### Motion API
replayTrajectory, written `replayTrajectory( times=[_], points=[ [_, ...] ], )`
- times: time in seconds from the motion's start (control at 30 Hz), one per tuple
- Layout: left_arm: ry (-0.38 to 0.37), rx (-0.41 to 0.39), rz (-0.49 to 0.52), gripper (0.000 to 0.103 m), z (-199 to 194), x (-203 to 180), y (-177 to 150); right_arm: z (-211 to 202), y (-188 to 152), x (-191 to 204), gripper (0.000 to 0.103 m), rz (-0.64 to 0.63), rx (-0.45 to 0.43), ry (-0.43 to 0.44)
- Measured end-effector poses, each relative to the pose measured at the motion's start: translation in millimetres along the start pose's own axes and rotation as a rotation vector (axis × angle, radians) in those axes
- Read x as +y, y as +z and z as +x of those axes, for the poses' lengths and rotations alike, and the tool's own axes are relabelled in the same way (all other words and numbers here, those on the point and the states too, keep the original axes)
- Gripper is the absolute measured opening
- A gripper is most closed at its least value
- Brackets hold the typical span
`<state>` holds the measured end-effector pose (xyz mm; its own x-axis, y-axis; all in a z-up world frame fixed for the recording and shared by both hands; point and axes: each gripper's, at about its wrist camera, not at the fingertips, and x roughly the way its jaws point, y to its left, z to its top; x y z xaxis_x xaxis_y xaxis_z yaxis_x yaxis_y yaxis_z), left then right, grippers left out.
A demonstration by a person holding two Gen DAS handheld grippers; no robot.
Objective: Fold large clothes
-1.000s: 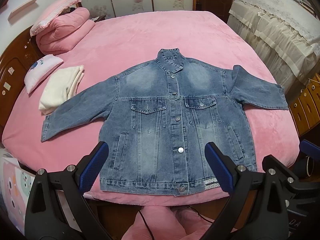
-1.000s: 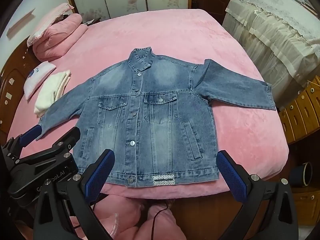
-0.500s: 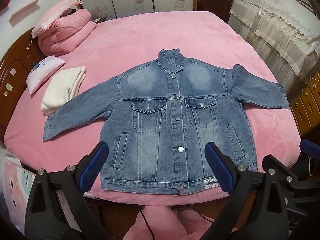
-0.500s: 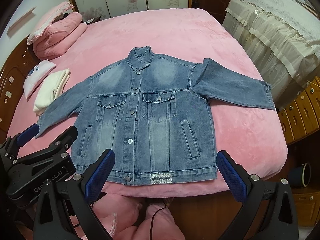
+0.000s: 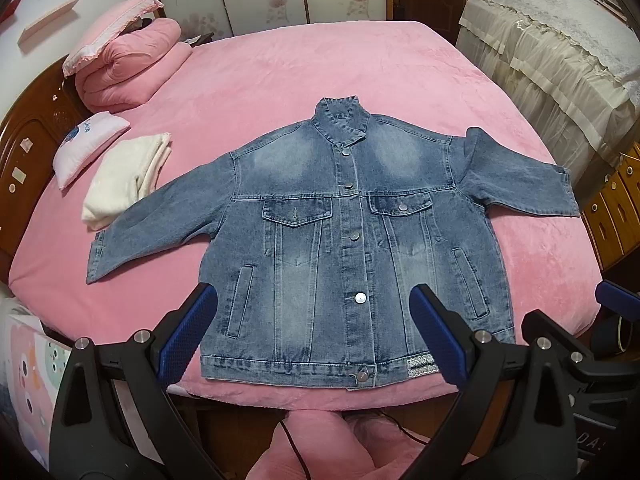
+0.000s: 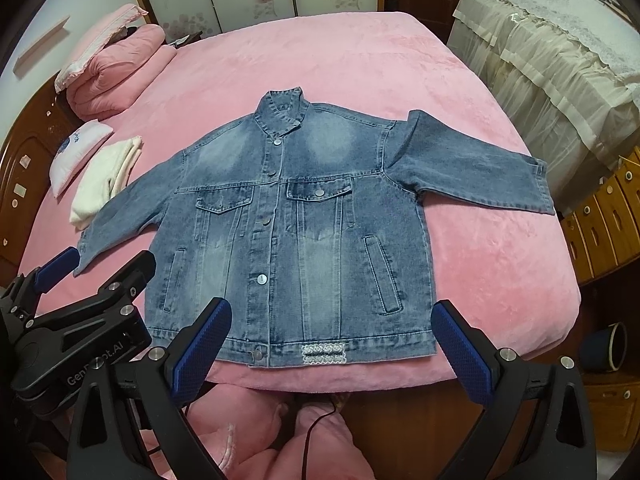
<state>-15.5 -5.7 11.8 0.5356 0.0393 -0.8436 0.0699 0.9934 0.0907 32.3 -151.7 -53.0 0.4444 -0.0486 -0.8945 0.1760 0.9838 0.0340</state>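
The denim jacket (image 5: 352, 248) lies flat at the bed's (image 5: 320, 80) near edge — heavy, stiff cloth, probably best pinched at cuffs or hem — both grippers (image 5: 312, 336) (image 6: 332, 344) gape wide, empty.

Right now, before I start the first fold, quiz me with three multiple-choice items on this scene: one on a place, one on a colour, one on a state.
1. Where does the folded cream cloth lie?
A. beside the end of the sleeve on the headboard side
B. on the jacket's collar
C. on the floor

2. What colour is the bed cover under the denim jacket?
A. white
B. pink
C. green

3. How do the two grippers stand?
A. both shut on the hem
B. one open, one shut on a sleeve
C. both open, holding nothing

Answers:
1. A, as the cloth sits on the bed next to that sleeve's cuff.
2. B, as pink plush shows all around the jacket.
3. C, as the left gripper and the right gripper show wide-spread fingers above the hem with no fabric between them.
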Motion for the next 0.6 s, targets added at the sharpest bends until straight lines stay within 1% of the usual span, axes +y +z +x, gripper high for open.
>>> replayTrajectory(
  times=[0.6],
  points=[
    [-0.006,-0.001,-0.004,0.096,2.0,-1.1,0.6,2.4,0.4,-0.1,0.101,0.003,0.001,0.014]
  ],
)
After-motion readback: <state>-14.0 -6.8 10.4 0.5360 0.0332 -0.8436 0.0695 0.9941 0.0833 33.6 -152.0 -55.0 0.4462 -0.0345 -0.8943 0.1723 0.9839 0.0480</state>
